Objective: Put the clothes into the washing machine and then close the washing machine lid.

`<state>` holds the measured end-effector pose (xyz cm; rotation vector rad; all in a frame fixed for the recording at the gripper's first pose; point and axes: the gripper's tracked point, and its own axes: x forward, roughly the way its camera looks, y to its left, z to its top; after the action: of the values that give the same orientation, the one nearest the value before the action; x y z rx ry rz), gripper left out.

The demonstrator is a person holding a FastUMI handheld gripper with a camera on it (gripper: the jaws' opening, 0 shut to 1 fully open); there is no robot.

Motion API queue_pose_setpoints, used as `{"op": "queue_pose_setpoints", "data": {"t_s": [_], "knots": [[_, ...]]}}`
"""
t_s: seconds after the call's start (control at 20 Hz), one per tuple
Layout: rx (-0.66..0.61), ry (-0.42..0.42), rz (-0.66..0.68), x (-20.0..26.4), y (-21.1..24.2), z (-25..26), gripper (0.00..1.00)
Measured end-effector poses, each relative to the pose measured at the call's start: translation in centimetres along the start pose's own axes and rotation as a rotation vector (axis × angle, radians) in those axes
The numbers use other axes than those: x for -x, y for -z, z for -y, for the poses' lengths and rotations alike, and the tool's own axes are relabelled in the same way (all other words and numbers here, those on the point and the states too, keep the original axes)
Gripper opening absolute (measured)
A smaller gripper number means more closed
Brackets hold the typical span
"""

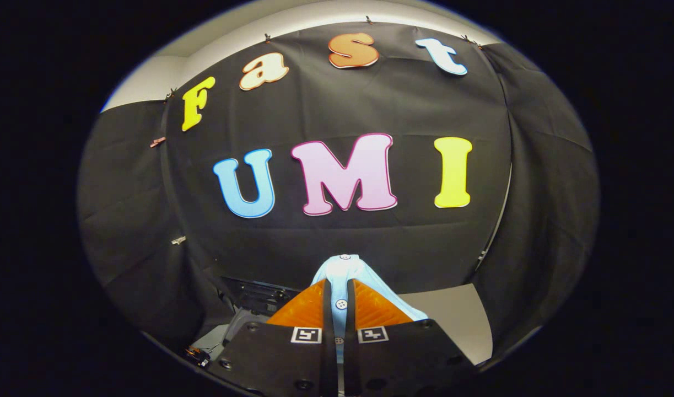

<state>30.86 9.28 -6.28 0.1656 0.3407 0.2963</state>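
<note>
To the left of my fingers sits a dark machine part (pixel 254 298), too dim to tell more. My claw (pixel 339 300) is pinched narrow on a light blue buttoned garment (pixel 345 270), which pokes up between and beyond the fingertips; a pale tabletop (pixel 458 320) lies to the right

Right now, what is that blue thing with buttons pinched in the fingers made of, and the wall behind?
The shirt looks like soft, thin woven cloth, matte, probably cotton: it folds and carries small buttons. The gripper is shut on it. The wall looks like matte black fabric: it creases and hangs from clips.
</note>
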Motion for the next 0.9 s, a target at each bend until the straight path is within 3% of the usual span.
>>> {"op": "queue_pose_setpoints", "data": {"t_s": [0.5,0.9], "knots": [[-0.034,-0.135,0.016,0.8,-0.7,-13.4,0.09],[-0.063,-0.164,-0.092,-2.5,5.8,-21.1,0.09]]}}
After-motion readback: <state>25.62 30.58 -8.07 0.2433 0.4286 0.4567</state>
